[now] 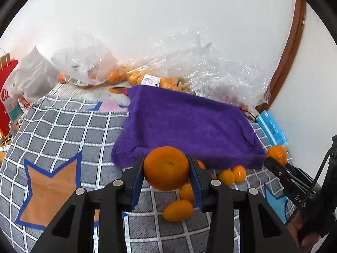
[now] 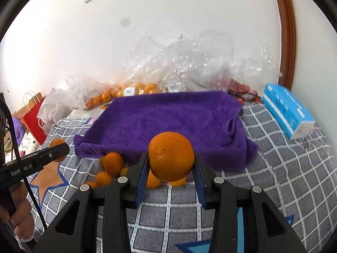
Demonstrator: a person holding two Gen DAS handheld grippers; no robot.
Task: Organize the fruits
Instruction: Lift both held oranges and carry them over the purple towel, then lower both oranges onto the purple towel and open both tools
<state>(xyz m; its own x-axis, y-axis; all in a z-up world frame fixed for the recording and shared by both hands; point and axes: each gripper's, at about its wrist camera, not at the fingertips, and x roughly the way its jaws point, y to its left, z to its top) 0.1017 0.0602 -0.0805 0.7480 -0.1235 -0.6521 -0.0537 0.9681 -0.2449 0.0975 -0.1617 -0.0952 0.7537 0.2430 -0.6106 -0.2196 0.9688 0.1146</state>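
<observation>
My left gripper is shut on a round orange mandarin, held above the bed. My right gripper is shut on a second mandarin. Each gripper shows in the other's view: the right gripper at the right with its mandarin, the left gripper at the left with its mandarin. A purple towel lies spread just beyond both. Several small kumquats and a mandarin lie on the bedspread at the towel's near edge.
Clear plastic bags of oranges and red fruit pile against the white wall. A blue tissue pack lies right of the towel. A red paper bag stands left. The grey checked bedspread covers the surface.
</observation>
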